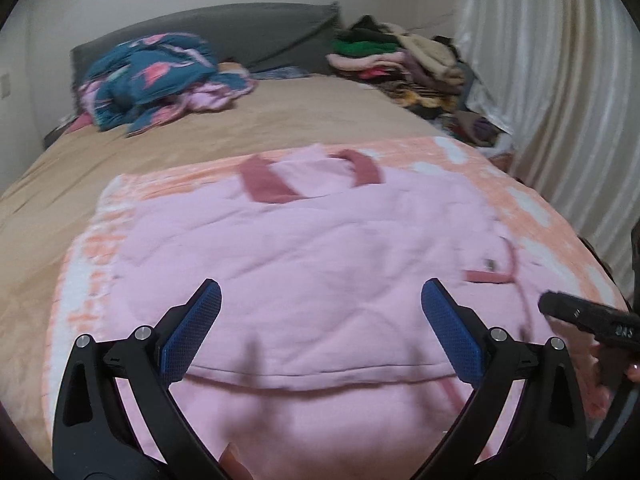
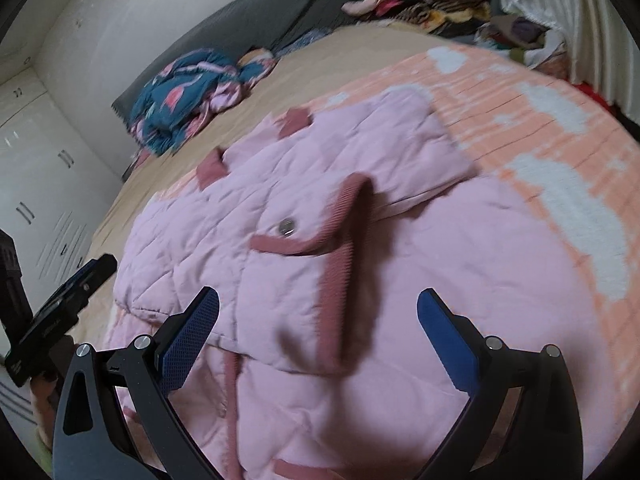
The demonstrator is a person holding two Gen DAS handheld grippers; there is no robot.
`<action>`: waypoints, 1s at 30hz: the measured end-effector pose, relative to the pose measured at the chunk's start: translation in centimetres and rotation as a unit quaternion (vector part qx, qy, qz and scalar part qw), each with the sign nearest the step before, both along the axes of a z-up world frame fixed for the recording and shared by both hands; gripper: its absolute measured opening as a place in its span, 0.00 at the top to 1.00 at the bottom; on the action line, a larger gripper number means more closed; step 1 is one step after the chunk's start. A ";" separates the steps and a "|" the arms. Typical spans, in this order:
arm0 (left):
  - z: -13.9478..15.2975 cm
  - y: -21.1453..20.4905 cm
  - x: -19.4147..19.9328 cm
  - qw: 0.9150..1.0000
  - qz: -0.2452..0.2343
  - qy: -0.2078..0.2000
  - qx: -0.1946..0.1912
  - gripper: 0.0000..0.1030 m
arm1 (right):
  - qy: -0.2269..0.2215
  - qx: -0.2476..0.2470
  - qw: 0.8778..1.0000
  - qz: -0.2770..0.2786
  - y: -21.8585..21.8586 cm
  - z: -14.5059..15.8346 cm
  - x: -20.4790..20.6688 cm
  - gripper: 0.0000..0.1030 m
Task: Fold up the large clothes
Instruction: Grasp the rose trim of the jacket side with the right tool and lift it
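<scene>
Two open grippers above a pink quilted jacket on a bed.

The left gripper (image 1: 321,334) has its blue pads spread wide with nothing between them, held over the near part of the jacket (image 1: 304,248). The right gripper (image 2: 318,336) is spread too, over a rose-trimmed pocket flap (image 2: 304,232). The jacket lies partly folded on an orange-and-white blanket (image 2: 560,184) covering a tan bed (image 1: 224,128). Farther off: a blue patterned bundle (image 1: 152,80), a grey headboard (image 1: 248,32), a clothes pile (image 1: 400,64), and a white curtain (image 1: 552,80).
</scene>
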State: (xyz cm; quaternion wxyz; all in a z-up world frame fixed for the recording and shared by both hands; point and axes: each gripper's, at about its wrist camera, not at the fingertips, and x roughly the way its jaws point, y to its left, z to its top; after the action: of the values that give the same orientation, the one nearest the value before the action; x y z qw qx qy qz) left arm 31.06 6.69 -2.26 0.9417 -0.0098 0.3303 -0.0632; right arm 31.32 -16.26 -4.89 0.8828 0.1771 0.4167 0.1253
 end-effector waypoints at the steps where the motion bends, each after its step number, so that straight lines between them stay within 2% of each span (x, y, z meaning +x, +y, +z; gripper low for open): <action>1: 0.0 0.8 0.1 1.000 0.010 0.001 -0.003 0.09 | 0.006 0.005 1.000 0.004 0.4 -0.3 0.5 0.04; 6: -0.2 5.4 0.4 0.997 0.055 0.009 -0.049 0.09 | 0.029 0.031 0.999 0.010 1.6 -1.7 2.1 0.04; 14: -0.9 9.8 0.5 0.991 0.110 0.018 -0.075 0.09 | 0.052 0.064 0.997 -0.013 1.1 -3.6 3.5 0.04; 16: -1.1 10.6 0.6 0.989 0.120 0.021 -0.081 0.09 | 0.039 0.057 0.997 -0.022 1.1 -3.5 3.4 0.15; 17: -1.2 10.9 0.6 0.988 0.123 0.021 -0.085 0.09 | 0.031 0.052 0.998 -0.018 1.1 -3.4 3.3 0.37; 18: -1.2 11.1 0.7 0.988 0.125 0.022 -0.088 0.09 | 0.027 0.049 0.998 -0.015 1.2 -3.4 3.4 0.51; 19: -1.2 11.4 0.7 0.987 0.127 0.023 -0.092 0.09 | 0.019 0.047 0.999 -0.010 1.2 -3.1 3.3 0.60; 20: -1.2 11.5 0.8 0.987 0.127 0.022 -0.096 0.09 | 0.009 0.046 0.999 -0.001 1.3 -2.7 3.2 0.77; 21: -1.3 11.6 0.9 0.986 0.129 0.023 -0.099 0.09 | -0.004 0.039 0.999 0.006 1.5 -2.1 3.0 0.84; 24: -1.3 11.8 0.9 0.985 0.129 0.025 -0.109 0.09 | -0.073 -0.011 0.997 0.032 2.8 1.0 2.2 0.88; 27: -1.5 11.8 1.1 0.985 0.128 0.027 -0.112 0.09 | -0.148 -0.055 0.985 0.067 4.4 5.1 1.8 0.88; 30: -1.7 11.9 1.2 0.984 0.128 0.030 -0.120 0.09 | -0.180 -0.085 0.977 0.083 5.2 7.7 2.6 0.88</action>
State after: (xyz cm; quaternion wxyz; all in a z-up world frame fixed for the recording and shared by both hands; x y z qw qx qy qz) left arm 32.24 18.63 -3.94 0.9238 -0.1666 0.3442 0.0190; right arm 33.93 -11.07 2.84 0.9414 0.0410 0.2737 0.1926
